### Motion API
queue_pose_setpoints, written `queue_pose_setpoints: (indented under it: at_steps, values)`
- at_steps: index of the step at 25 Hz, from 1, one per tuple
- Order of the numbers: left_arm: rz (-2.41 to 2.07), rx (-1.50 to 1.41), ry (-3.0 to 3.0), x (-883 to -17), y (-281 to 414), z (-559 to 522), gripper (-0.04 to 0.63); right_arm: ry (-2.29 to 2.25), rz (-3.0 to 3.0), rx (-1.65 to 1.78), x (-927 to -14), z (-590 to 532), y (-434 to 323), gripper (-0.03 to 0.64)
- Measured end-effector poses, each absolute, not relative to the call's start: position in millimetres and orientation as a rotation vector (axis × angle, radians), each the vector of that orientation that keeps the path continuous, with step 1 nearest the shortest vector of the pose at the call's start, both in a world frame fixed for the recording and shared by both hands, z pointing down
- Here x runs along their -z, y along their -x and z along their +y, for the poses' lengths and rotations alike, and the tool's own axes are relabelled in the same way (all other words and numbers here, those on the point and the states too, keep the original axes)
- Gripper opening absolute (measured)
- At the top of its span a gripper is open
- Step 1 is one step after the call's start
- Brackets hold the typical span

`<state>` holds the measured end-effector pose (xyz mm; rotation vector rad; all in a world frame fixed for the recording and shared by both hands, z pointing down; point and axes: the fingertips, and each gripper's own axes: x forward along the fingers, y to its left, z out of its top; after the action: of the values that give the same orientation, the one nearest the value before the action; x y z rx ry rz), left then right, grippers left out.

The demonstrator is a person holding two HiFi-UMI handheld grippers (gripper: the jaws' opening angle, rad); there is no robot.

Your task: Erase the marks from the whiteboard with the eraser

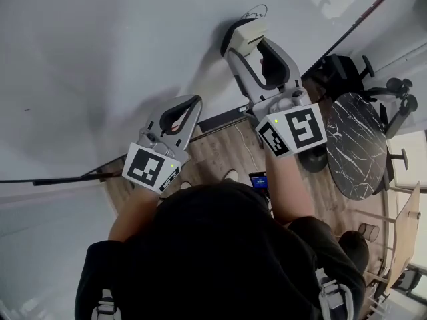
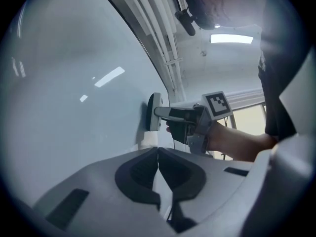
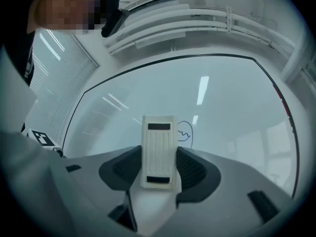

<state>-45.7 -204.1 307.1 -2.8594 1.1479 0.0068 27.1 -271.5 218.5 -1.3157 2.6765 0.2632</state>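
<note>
Eraser [image 3: 158, 152] in right hand-held gripper [image 3: 159, 168] touches whiteboard [image 3: 222, 112] beside scribble [image 3: 184, 132].

A round black table with white marble veining [image 1: 360, 145] stands on a wood-plank floor [image 1: 217, 153], with black wheeled office chairs [image 1: 343, 69] just beside it, a small blue-lit screen device [image 1: 258, 179] left of the table, and a rectangular ceiling light panel [image 2: 232, 39] overhead.

cream ribbed plastic eraser [image 3: 159, 152] with two black slots, dark squiggle [image 3: 183, 131] on the glossy white whiteboard [image 3: 232, 107], round black table [image 1: 360, 145] with white marble veins
</note>
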Motion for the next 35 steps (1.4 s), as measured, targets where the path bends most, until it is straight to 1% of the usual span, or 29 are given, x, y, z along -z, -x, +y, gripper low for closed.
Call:
queue_pose_setpoints:
  at_steps: [8, 18, 35]
  values:
    - [1.186, 0.010, 2.848, -307, 54, -217, 0.005, 1.484, 2.632, -0.484, -209, -277, -11, 0.219]
    - [1.171, 0.023, 2.851, -310, 50, -235, 0.005, 1.530, 2.618, -0.544, -204, -292, -19, 0.219]
    - [1.141, 0.020, 2.854, -313, 25, -248, 0.005, 1.636, 2.478, -0.450, -194, -318, -105, 0.219]
